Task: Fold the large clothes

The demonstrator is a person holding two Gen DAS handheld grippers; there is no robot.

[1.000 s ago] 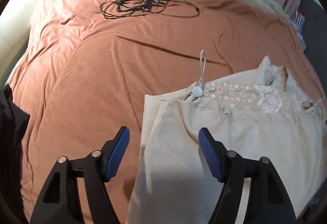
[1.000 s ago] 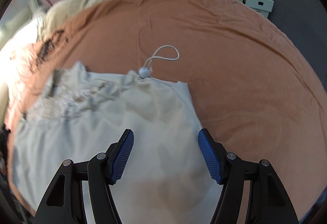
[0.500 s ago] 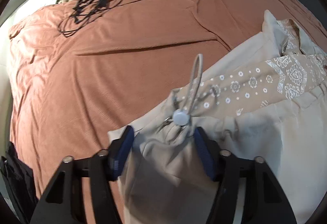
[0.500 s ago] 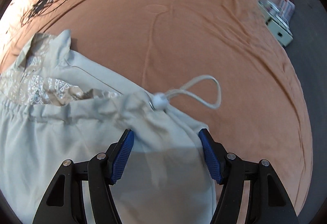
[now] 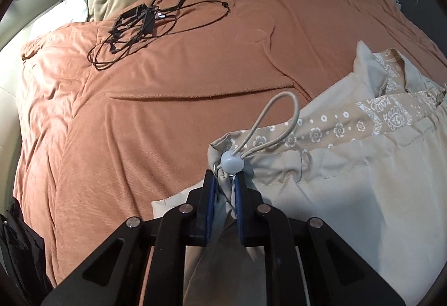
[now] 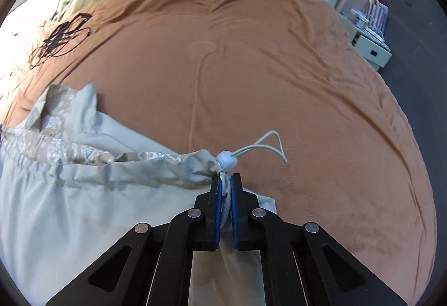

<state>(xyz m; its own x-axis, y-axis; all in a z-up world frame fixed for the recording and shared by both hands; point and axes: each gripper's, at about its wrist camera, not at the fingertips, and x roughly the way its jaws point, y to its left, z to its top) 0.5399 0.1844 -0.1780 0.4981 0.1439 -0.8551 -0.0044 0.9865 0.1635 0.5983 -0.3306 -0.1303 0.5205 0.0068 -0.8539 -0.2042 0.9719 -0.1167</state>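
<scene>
Orange-brown bedspread [image 5: 156, 121] covers the bed, and the beige garment [image 5: 349, 188] lies on its near part, toward the near edge, with the patterned inner band [image 5: 340, 124] of its drawstring hem showing. The left gripper [image 5: 225, 183] is closing its jaws on a gathered corner of this hem, just behind the cord stopper [image 5: 232, 162]; the right gripper [image 6: 225, 180] is clenched on the other corner, beside its own stopper [image 6: 226, 160]. I think both grips are thin pinches of bunched cloth, so a lift could let the fabric slip out. A cord loop [image 5: 276, 121] may also catch, and the black cables [image 5: 145, 23] toward the far left corner could snag a wide swing.
</scene>
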